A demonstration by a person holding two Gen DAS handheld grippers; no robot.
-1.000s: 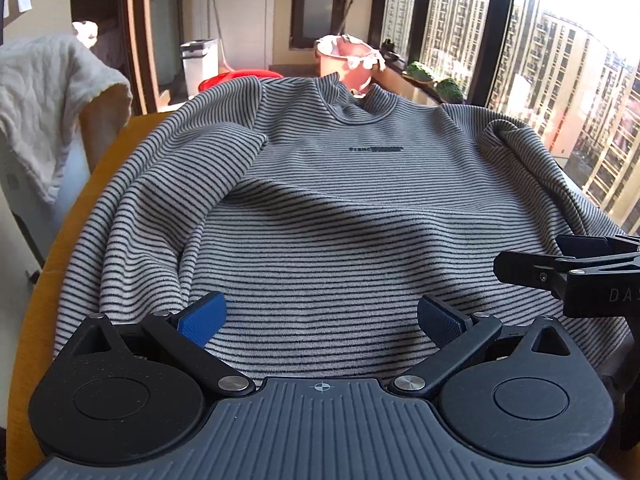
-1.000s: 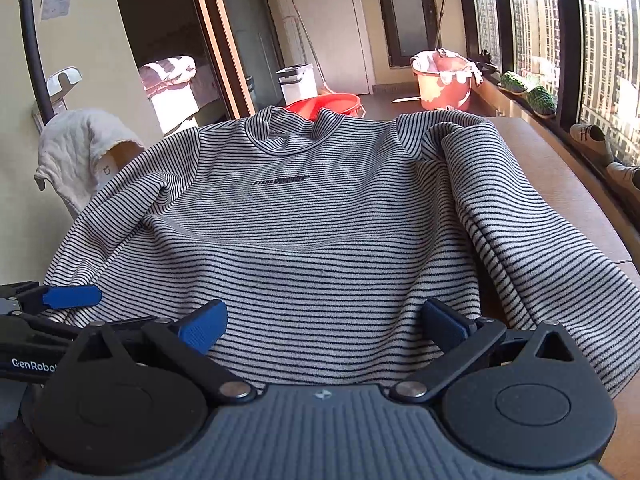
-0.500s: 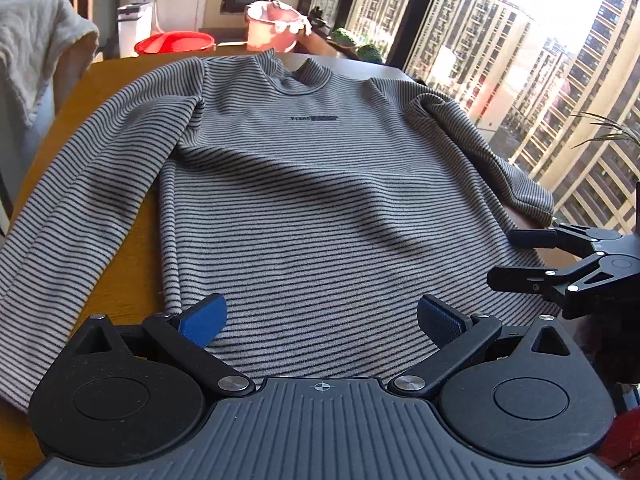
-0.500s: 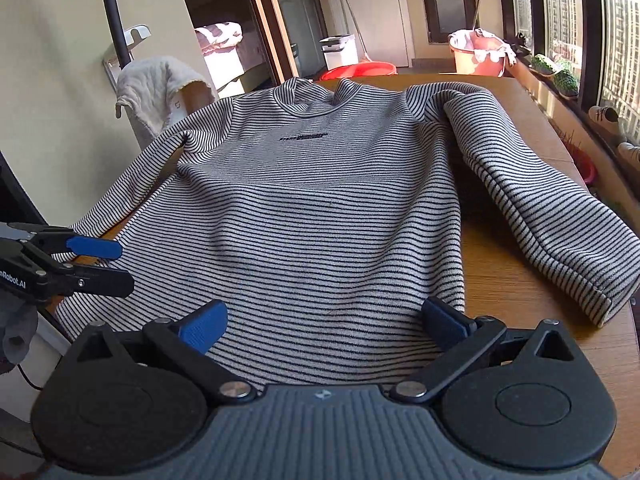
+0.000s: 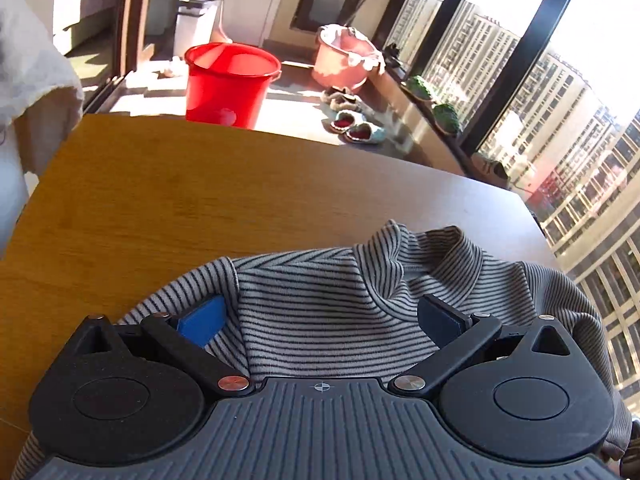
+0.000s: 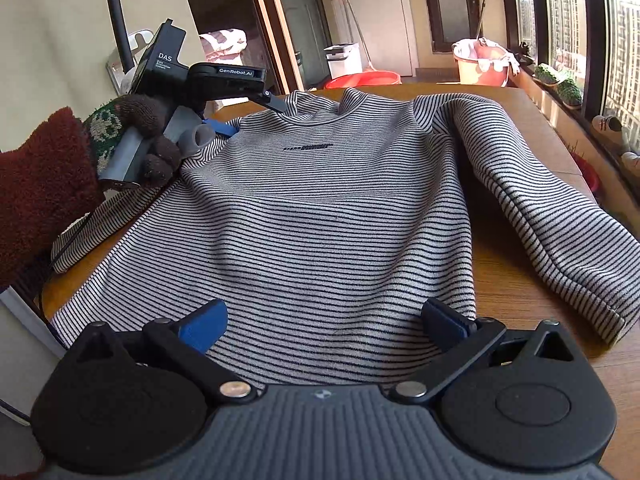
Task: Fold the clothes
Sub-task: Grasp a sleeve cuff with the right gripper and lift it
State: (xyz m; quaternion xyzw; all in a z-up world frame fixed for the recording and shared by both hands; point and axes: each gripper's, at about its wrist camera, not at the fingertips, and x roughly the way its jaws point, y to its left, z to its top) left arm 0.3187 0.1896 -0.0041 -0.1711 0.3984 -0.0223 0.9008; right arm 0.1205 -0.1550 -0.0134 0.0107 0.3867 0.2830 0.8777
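In the left wrist view, the left gripper [image 5: 322,316] has its fingers apart over the collar of the striped sweater [image 5: 320,304]; bare table [image 5: 160,200] fills the frame's middle.

In the right wrist view, the right gripper [image 6: 324,322], fingers apart, hovers at the sweater's hem, lower centre; open wood is at the right edge.

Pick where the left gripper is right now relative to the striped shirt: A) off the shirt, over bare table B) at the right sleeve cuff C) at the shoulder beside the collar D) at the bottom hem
C: the right wrist view shows the left gripper at the striped shirt shoulder, just beside the collar.
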